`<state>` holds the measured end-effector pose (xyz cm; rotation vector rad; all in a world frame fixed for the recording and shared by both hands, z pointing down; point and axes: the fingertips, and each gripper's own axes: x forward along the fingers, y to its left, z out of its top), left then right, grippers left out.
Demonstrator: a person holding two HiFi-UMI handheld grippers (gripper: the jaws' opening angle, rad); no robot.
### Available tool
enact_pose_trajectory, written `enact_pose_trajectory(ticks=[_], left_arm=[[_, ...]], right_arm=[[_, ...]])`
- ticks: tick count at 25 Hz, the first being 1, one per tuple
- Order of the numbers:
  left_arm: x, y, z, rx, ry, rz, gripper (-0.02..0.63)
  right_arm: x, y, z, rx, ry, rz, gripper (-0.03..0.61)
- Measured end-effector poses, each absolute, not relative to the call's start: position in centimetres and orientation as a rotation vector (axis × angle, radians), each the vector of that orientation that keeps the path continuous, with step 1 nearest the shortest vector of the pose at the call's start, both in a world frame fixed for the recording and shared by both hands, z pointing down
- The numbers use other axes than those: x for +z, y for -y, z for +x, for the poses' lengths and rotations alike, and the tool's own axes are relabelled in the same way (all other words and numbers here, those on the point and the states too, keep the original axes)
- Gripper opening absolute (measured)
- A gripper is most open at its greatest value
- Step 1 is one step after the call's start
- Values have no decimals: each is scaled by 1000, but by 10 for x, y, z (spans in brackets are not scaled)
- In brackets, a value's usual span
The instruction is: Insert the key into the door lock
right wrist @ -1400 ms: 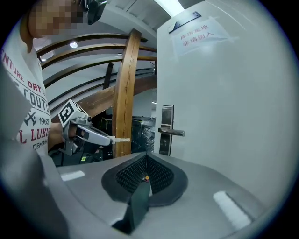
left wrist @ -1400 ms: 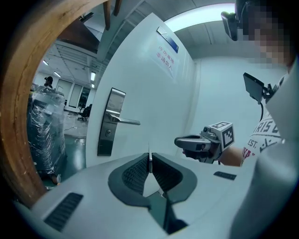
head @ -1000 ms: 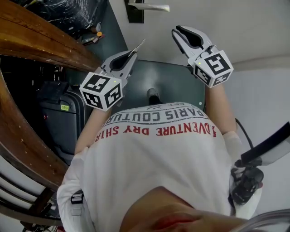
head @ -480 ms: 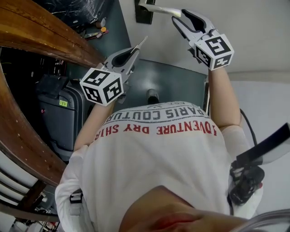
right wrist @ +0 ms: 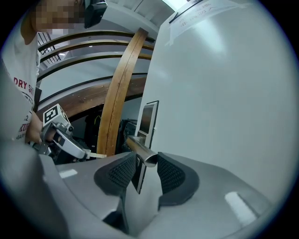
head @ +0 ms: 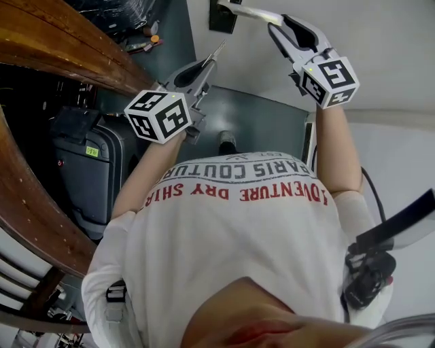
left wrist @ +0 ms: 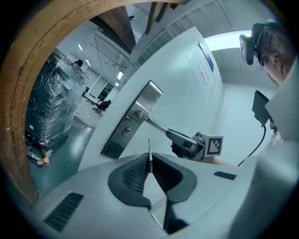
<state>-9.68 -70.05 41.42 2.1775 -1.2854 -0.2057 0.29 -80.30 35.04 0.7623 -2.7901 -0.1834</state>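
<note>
A thin metal key (head: 216, 53) (left wrist: 149, 156) sticks out from my left gripper (head: 204, 68) (left wrist: 149, 164), which is shut on it. The key points at the lock plate (left wrist: 133, 121) (head: 223, 17) on the white door but is still short of the keyhole (left wrist: 125, 132). My right gripper (head: 279, 28) (right wrist: 147, 163) is at the free end of the silver door handle (head: 253, 11) (right wrist: 141, 150) (left wrist: 156, 125). Its jaws stand wide on either side of the handle tip and are closing slightly. No firm squeeze on the handle shows.
The white door (head: 353, 54) fills the top right. A curved wooden beam (head: 61, 47) and a black suitcase (head: 81, 163) stand to the left. A door stop (head: 228, 139) sits on the dark floor between my arms. A black cable (head: 367, 194) hangs at the right.
My right gripper has moved up to the handle and its jaws have opened around the tip. My left gripper has rolled and crept toward the lock plate with the key.
</note>
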Motion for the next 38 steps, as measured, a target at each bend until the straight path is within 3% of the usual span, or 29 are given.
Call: enact_pose_trajectory(ticks=[12, 38], left_arm=[[426, 771, -106, -802, 1045, 1700, 21], [442, 808, -96, -989, 967, 1433, 21]], right_arm=[[351, 804, 3, -162, 2793, 796, 140], [350, 804, 4, -168, 2786, 826, 140]])
